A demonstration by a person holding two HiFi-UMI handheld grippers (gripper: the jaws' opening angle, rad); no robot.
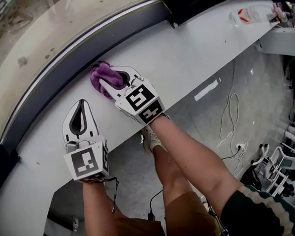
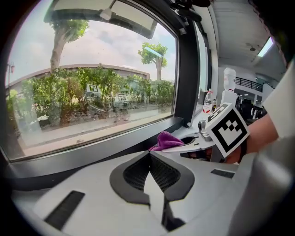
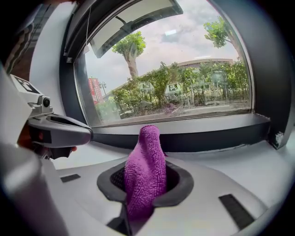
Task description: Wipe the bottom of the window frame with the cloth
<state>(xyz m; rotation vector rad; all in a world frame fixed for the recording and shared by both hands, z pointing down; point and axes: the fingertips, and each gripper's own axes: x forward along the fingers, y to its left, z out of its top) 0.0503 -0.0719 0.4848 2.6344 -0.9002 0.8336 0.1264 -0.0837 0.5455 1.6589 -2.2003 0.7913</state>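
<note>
Cloth [image 3: 145, 168], soft and limp I judge, is pinched at its bunched middle by my right gripper [image 1: 115, 81] beside the frame [image 1: 84, 49]; left gripper [image 1: 81, 104] closed, empty.

Daylight pours through the big window [image 3: 175, 69], its dark window frame [image 3: 207, 138] running along the bottom. Trees [image 3: 131, 47] and a hedge [image 2: 92, 87] stand outside under cloudy sky. The white sill [image 1: 207, 43] curves along. Down below is a glossy grey floor [image 1: 201, 112] with white cables [image 1: 229, 102] trailing across it.
</note>
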